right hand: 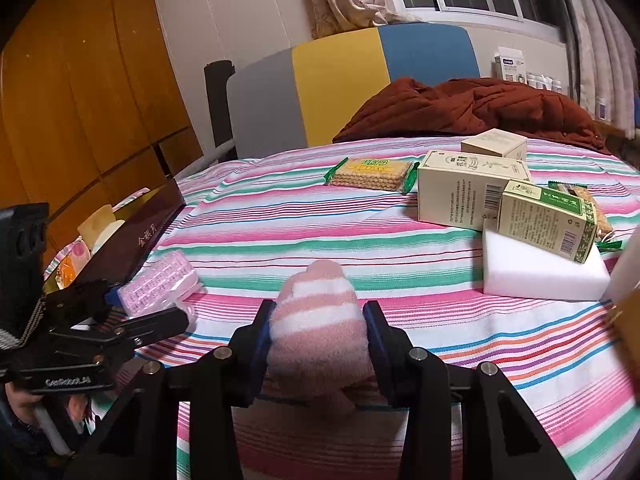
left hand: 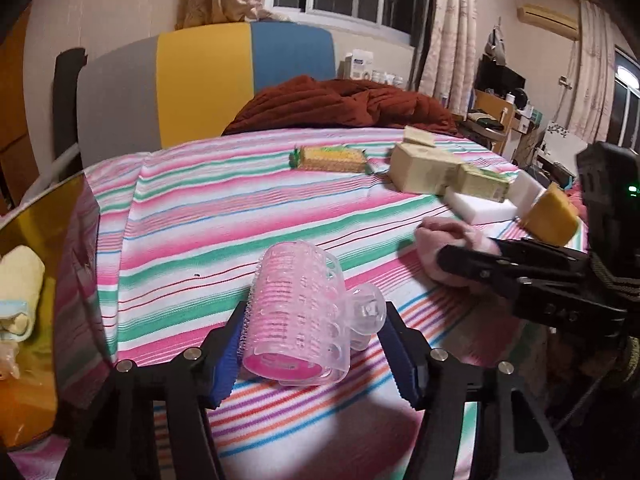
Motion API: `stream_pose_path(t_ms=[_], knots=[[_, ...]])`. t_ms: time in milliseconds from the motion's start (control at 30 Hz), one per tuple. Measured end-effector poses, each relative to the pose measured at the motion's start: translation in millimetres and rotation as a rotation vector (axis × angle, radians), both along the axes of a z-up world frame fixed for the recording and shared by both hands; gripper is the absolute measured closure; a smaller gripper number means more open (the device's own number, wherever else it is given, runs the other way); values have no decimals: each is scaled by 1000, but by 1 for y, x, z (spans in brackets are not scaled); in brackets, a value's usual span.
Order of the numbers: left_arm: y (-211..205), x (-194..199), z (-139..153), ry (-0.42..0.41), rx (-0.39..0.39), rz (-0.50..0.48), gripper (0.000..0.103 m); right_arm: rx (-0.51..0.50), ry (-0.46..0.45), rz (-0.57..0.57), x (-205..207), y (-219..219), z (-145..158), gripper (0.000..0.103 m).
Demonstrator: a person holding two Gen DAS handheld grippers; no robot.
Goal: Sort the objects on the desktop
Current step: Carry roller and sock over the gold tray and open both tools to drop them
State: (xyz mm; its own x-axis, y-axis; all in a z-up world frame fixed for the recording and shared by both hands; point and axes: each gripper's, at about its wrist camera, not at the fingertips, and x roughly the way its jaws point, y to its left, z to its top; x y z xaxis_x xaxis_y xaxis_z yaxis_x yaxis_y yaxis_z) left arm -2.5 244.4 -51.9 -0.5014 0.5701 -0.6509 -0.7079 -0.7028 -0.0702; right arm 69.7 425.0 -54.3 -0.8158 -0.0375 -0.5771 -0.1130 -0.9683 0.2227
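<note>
the left tool (left hand: 312, 354) has a pink hair roller (left hand: 298, 320) with a clear plastic clip between its blue pads (left hand: 225, 364); the left pad touches the bristles, but whether the right pad meets the clip is hard to tell, so the grip itself stays uncertain. the roller sits low in the centre of the left wrist view, on the striped bedsheet (left hand: 224, 216). in the right wrist view the same roller (right hand: 160, 282) shows at lower left, partly covered by the black fingers of the left tool (right hand: 132, 312).

the right tool (right hand: 318, 336) is narrowed onto a pink and white striped fuzzy sock (right hand: 318, 320), both pads pressing its sides, lower centre of that view. the back of the sock runs under the tool body and is hidden. from the left wrist view only the sock's tip (left hand: 444, 236) shows past the right tool (left hand: 460, 260) at right.

at far left a dark box (right hand: 132, 236) with gold lettering is cut off by the frame; its contents are too blurred to name. a packet of crackers (right hand: 374, 176) lies upper centre. cream cartons (right hand: 460, 196), a green-edged carton (right hand: 548, 220) and a white foam block (right hand: 540, 268) crowd the right side, overlapping each other. a yellow sponge (left hand: 554, 218) is half hidden behind the right tool. a rust-red quilted jacket (right hand: 480, 108) lies behind, before a grey, yellow and blue headboard (right hand: 340, 80).
</note>
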Motion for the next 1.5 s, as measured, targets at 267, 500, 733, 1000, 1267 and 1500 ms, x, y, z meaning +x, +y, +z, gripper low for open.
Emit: stream_pose_path(t_ms=[267, 500, 733, 1000, 1267, 1500], knots=[[-28, 16, 32, 50, 57, 22, 39, 21, 3, 9, -2, -19, 15, 59], [-71, 14, 50, 76, 92, 113, 39, 76, 36, 116, -15, -63, 38, 59], [-122, -15, 68, 104, 92, 281, 39, 76, 72, 217, -38, -105, 60, 59], [-164, -63, 75, 106, 31, 431, 39, 59, 96, 339, -77, -165, 79, 59], [-192, -113, 74, 67, 4, 524, 39, 15, 51, 408, -151, -210, 89, 59], [-201, -141, 72, 15, -20, 569, 39, -20, 6, 414, -209, -234, 91, 55]])
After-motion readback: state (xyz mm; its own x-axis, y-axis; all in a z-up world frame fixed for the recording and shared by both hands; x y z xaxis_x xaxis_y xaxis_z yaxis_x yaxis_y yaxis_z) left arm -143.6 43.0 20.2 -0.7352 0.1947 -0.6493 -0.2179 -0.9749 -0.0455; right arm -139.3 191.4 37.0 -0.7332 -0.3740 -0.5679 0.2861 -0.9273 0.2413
